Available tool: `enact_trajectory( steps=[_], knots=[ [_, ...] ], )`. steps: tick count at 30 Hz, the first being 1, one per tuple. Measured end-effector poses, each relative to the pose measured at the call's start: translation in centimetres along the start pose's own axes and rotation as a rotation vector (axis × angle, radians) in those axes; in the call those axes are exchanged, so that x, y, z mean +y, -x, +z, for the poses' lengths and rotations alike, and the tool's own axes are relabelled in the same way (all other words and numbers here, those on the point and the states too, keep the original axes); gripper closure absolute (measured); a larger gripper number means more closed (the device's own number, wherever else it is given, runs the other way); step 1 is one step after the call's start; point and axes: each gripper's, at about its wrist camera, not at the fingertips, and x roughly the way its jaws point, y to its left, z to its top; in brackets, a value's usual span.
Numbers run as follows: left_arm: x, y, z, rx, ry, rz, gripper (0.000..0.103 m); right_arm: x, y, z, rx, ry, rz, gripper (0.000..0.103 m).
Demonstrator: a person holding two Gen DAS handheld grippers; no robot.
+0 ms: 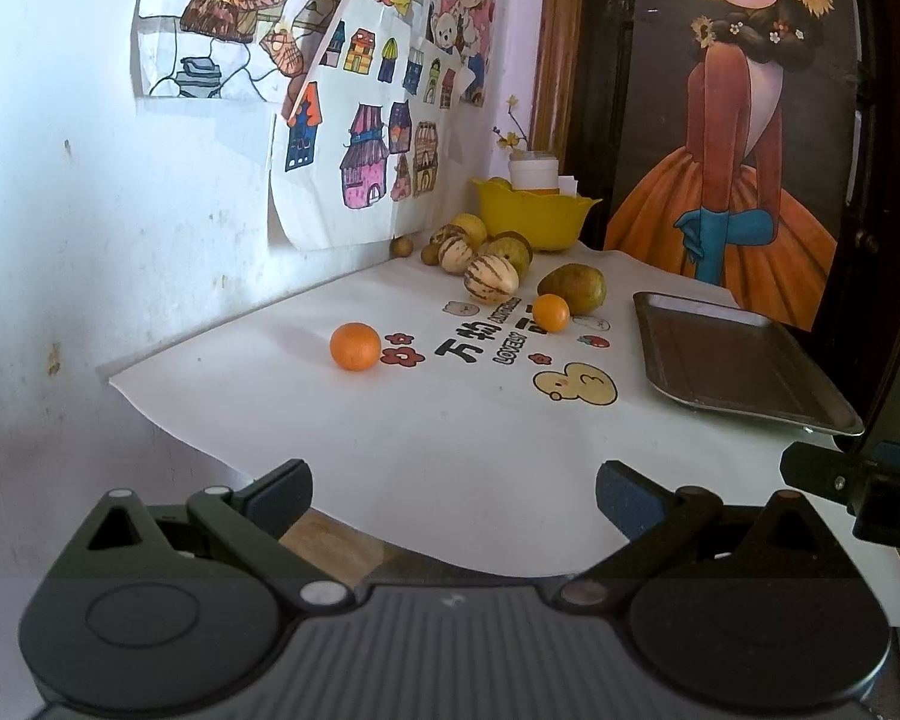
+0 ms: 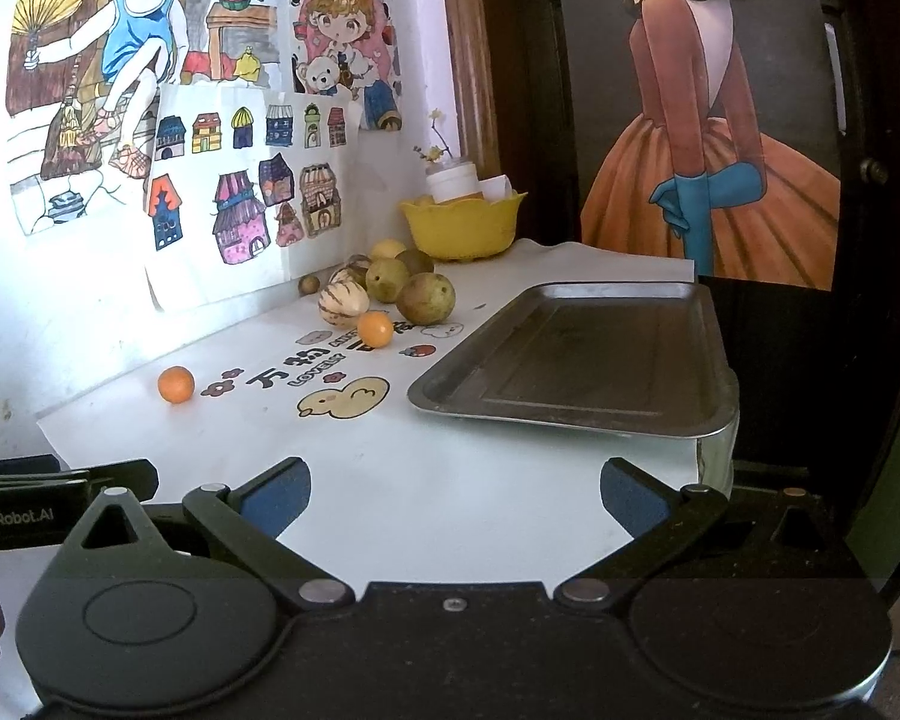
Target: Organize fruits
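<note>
Hovering wide open and empty at the near edge, the left gripper (image 1: 453, 495) and right gripper (image 2: 455, 492) are facing fruit left of the metal tray (image 2: 705, 360); the lone orange (image 1: 355, 347), farthest from it, is likely rolling if nudged.

Two small round oranges (image 1: 355, 347) (image 1: 551, 312), two striped cream melons (image 1: 491, 279) (image 1: 455, 253), one yellow plastic bowl (image 1: 534, 210), one rectangular metal tray (image 1: 744, 360)
</note>
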Motion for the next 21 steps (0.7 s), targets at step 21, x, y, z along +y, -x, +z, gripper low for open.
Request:
enact_trajectory(
  steps=[21],
  knots=[
    [0.1, -0.27, -0.2, 0.012, 0.005, 0.001, 0.001, 0.12, -0.28, -0.35, 0.009, -0.005, 0.004, 0.0]
  ],
)
